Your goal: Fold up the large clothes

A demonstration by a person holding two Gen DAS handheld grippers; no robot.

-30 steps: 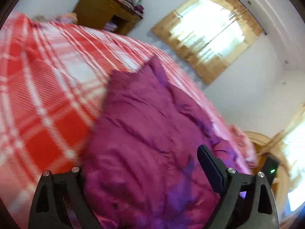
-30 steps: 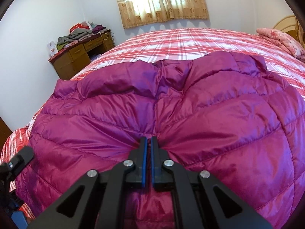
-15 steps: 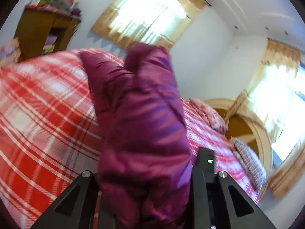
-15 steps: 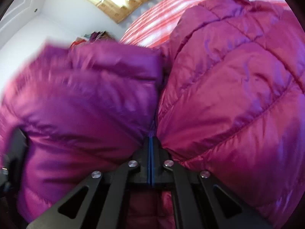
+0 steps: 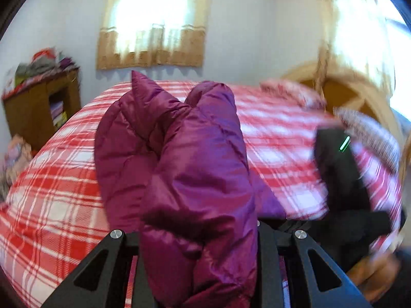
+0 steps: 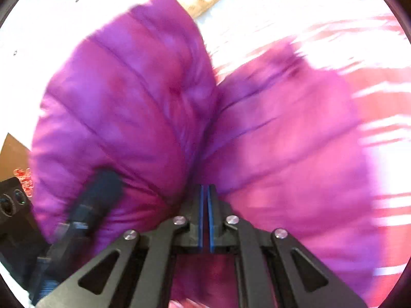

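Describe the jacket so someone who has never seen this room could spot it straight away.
Find the big bed with the red and white plaid cover. The jacket is bunched up above it: shiny, quilted, puffy magenta-purple fabric, the only plain-coloured thing against all that plaid.

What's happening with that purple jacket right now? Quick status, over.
Left gripper clamped on a thick bunch of the purple puffer jacket, lifted off the plaid bed. Right gripper jaws opening, jacket fabric between them. Nothing in the way.
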